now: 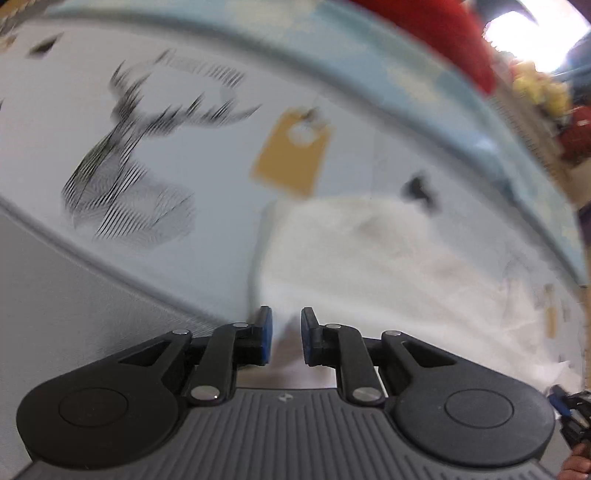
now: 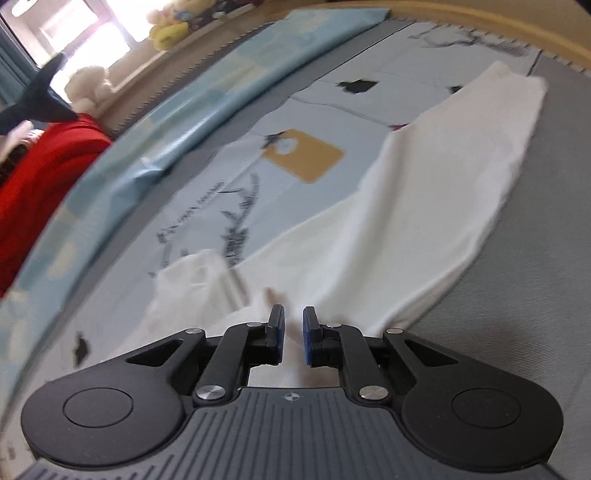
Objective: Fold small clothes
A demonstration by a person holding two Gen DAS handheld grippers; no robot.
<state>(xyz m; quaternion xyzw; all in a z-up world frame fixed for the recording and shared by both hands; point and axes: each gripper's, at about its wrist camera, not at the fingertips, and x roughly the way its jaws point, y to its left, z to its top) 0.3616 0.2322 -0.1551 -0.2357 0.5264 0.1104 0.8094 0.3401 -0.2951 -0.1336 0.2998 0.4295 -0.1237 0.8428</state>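
Observation:
A white garment [image 2: 424, 206] lies stretched across a pale blue bedsheet with a deer print [image 2: 236, 225]. In the right wrist view my right gripper [image 2: 293, 332] is shut on a fold of the white cloth, which runs away from the fingers to the upper right. In the left wrist view my left gripper [image 1: 286, 332] is shut on the edge of the same white garment [image 1: 388, 266], and the cloth spreads out ahead and to the right. The left view is blurred by motion.
The sheet has a deer print [image 1: 125, 173] and a mustard tag-shaped print [image 1: 291, 155]. A grey mattress border [image 2: 517, 295] lies right of the garment. A light blue quilt [image 2: 207, 99], a red fabric [image 2: 40, 166] and plush toys [image 2: 166, 29] lie beyond.

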